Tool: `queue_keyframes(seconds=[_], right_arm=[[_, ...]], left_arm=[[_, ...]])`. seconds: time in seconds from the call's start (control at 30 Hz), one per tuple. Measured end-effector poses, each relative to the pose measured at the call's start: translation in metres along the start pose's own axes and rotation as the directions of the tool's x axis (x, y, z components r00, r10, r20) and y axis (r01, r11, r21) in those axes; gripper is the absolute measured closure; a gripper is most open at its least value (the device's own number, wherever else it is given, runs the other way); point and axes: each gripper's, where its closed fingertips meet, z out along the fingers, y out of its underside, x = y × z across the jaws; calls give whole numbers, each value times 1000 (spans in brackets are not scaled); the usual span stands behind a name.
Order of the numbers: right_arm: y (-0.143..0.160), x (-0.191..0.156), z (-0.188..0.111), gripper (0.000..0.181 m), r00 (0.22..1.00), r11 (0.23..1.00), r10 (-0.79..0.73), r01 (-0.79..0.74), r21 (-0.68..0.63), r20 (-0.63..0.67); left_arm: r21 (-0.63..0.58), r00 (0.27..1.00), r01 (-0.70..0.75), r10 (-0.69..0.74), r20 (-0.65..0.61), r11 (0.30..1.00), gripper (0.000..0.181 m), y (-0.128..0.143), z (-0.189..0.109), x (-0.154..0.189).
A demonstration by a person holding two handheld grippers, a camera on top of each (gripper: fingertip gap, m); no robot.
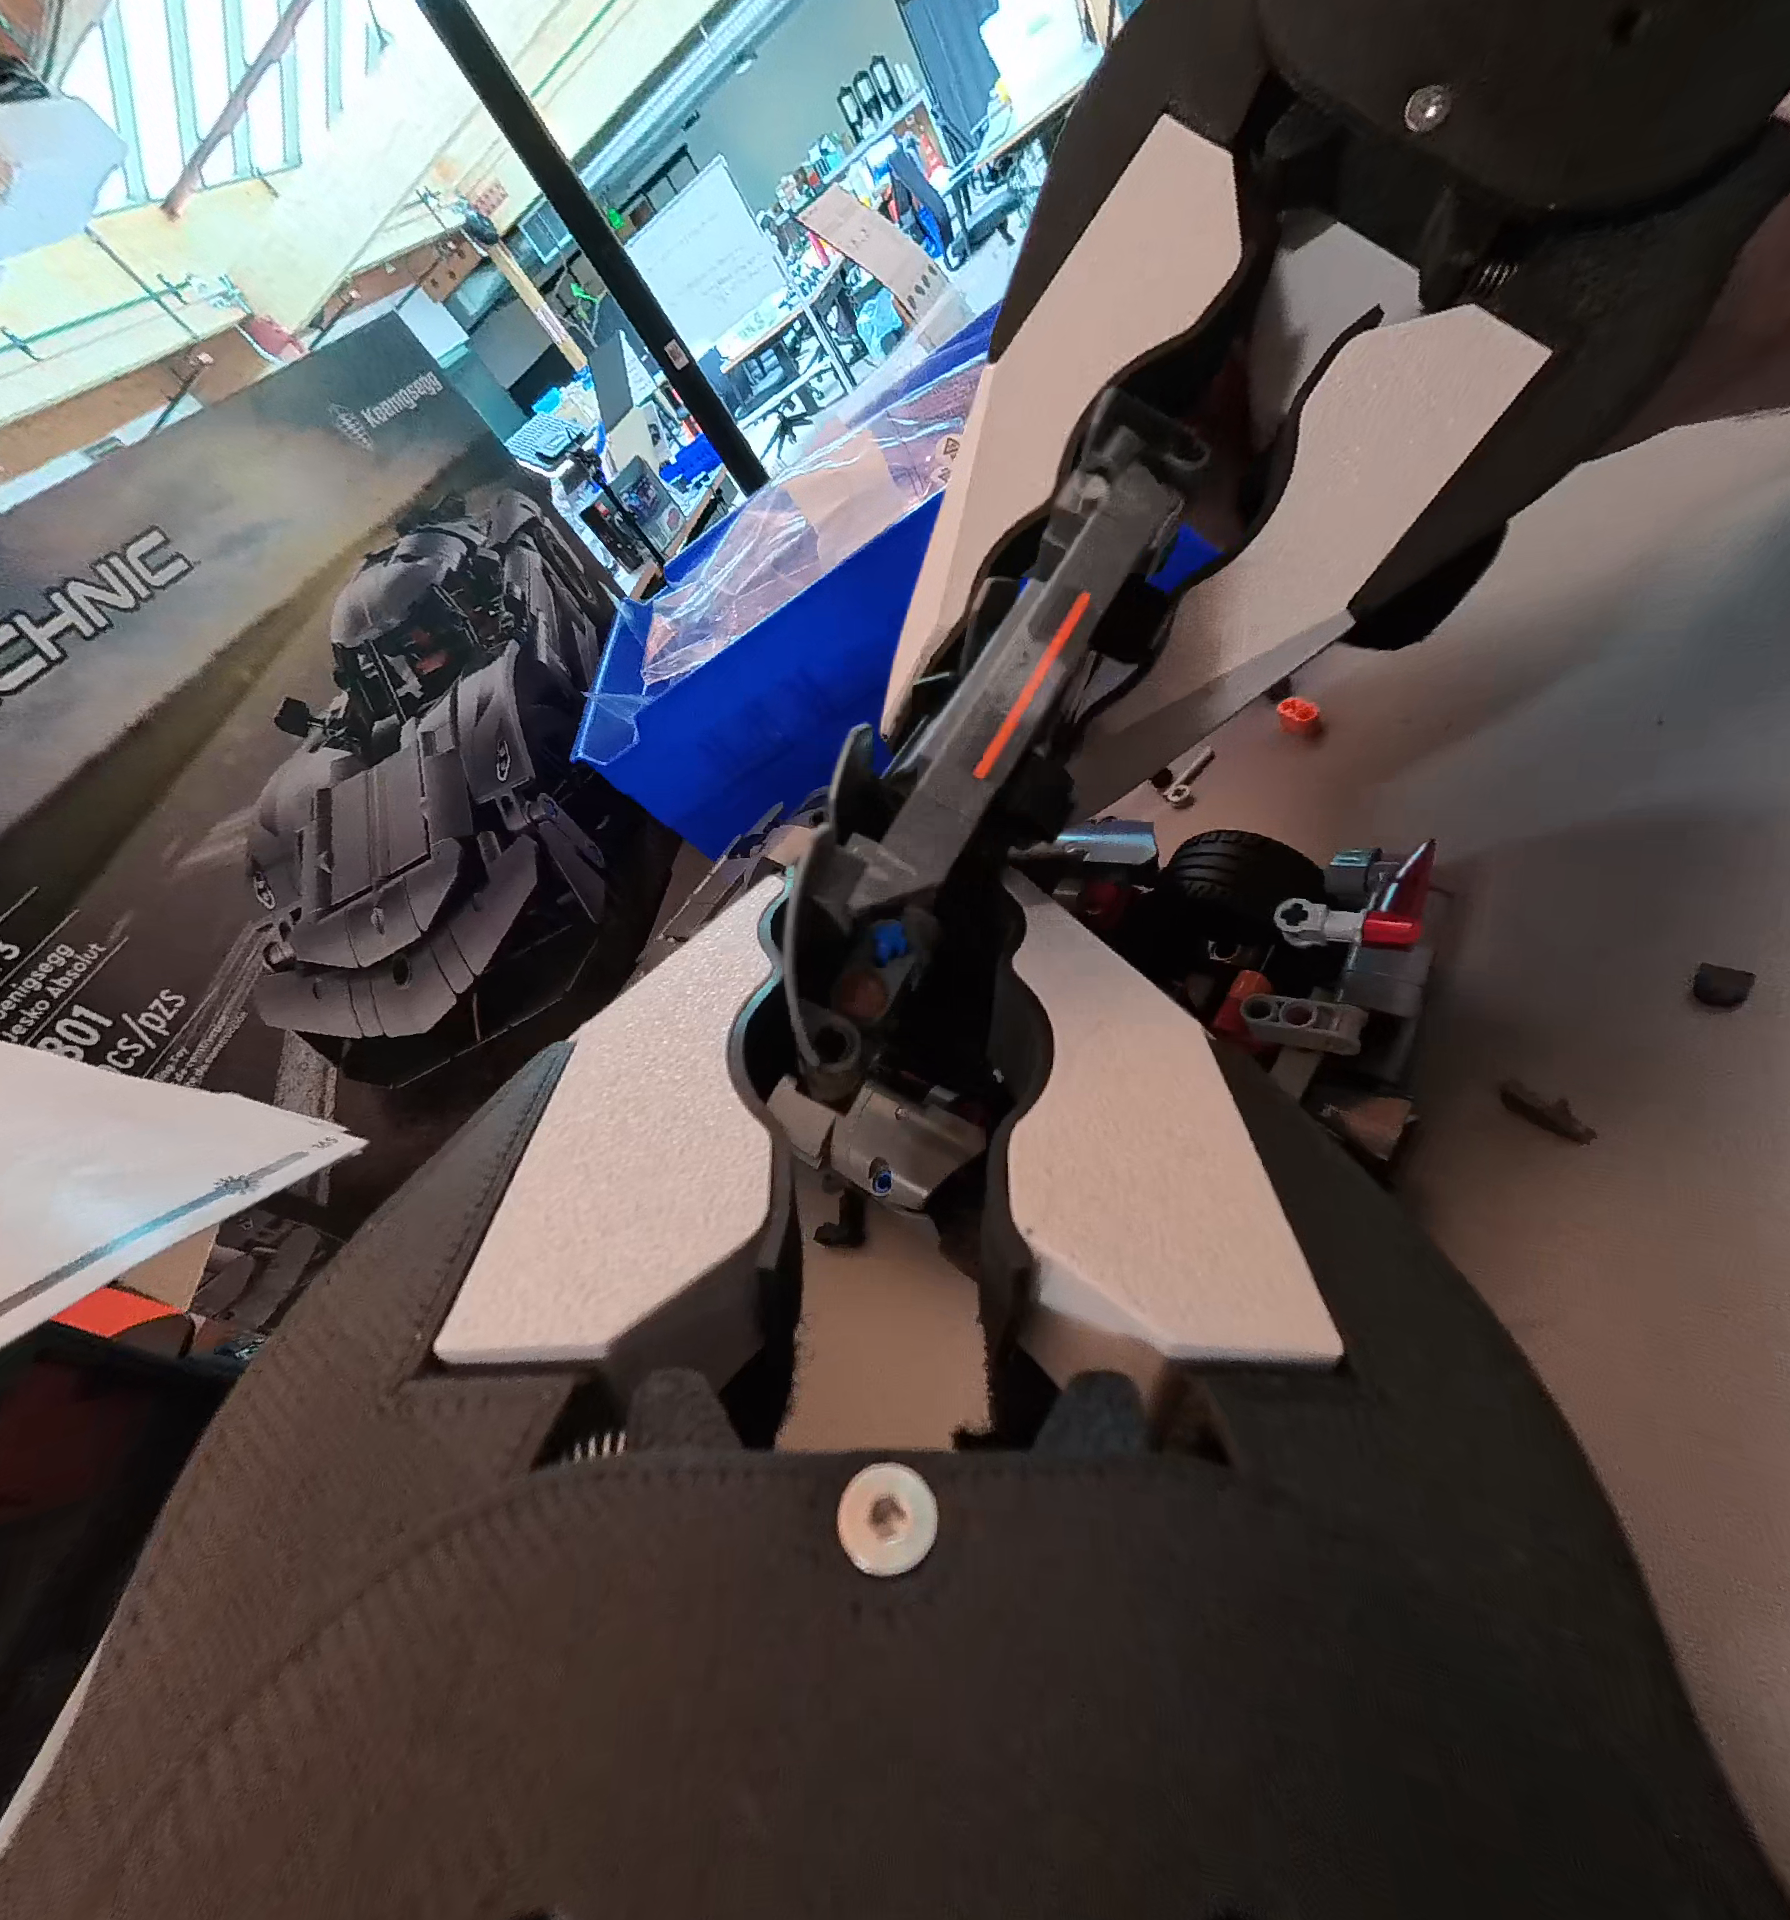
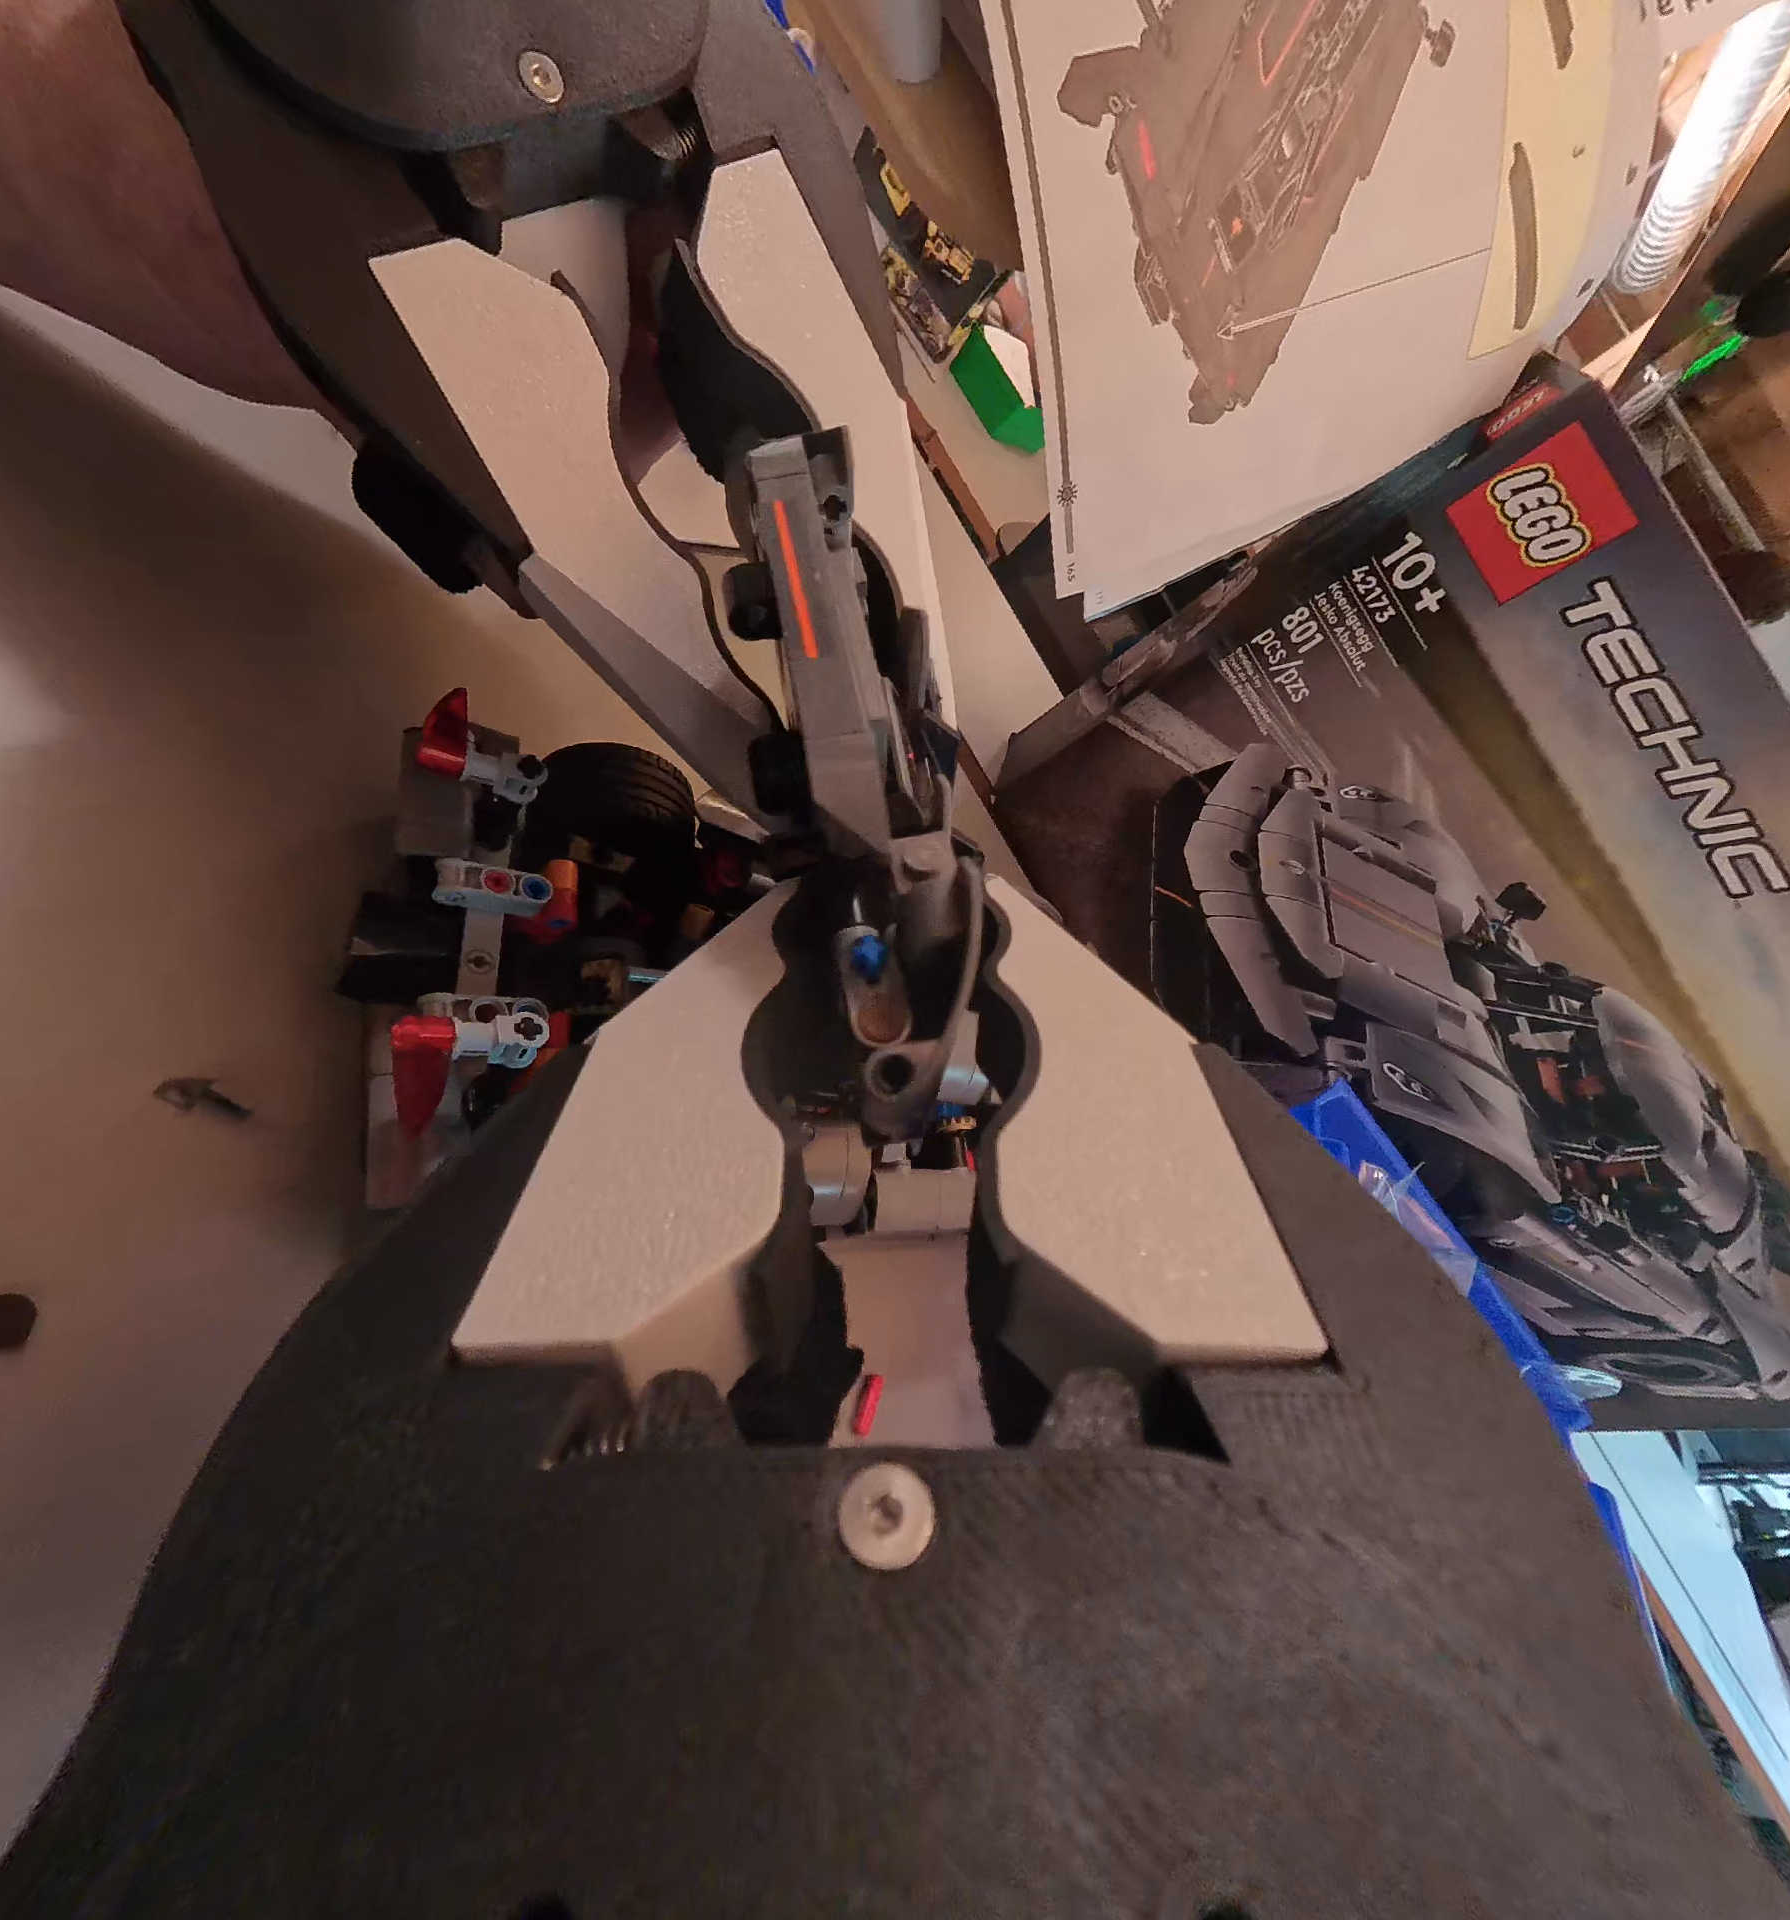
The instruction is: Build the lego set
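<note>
A long grey Lego panel assembly [image 1: 1016, 686] with an orange stripe is held in the air between both grippers, one at each end. My left gripper [image 1: 891, 987] is shut on its near end, where a blue pin and a thin grey hose show. My right gripper [image 1: 995, 748] comes in from the upper right and is shut on the far end. In the right wrist view the assembly [image 2: 818, 665] runs from my right gripper [image 2: 886, 997] up to my left gripper [image 2: 891, 748]. The partly built car chassis [image 1: 1296, 945] [image 2: 496, 914] with a black tyre lies on the table beneath.
The set's box [image 1: 247, 727] [image 2: 1493, 935] stands next to a blue bin [image 1: 766, 717] [image 2: 1390, 1174] holding a clear bag. The instruction booklet [image 1: 91, 1195] [image 2: 1286, 260] leans nearby. Small loose pieces, one orange [image 1: 1299, 715] and one dark [image 1: 1722, 985], lie on the white table [image 1: 1649, 1351]. My left and right fingertips are right by each other.
</note>
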Motion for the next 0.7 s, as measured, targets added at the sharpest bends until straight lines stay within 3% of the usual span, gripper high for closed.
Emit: queue_keyframes(seconds=[0.37, 0.7], right_arm=[[0, 0, 2, 153, 993, 995, -89, 85, -57, -74], [-2, 2, 0, 149, 992, 992, -104, 99, -79, -67]], left_arm=[[14, 1000, -6, 6, -8, 1000, 152, 3, -1, 1], [36, 1000, 6, -5, -31, 999, 154, 1, -2, 3]])
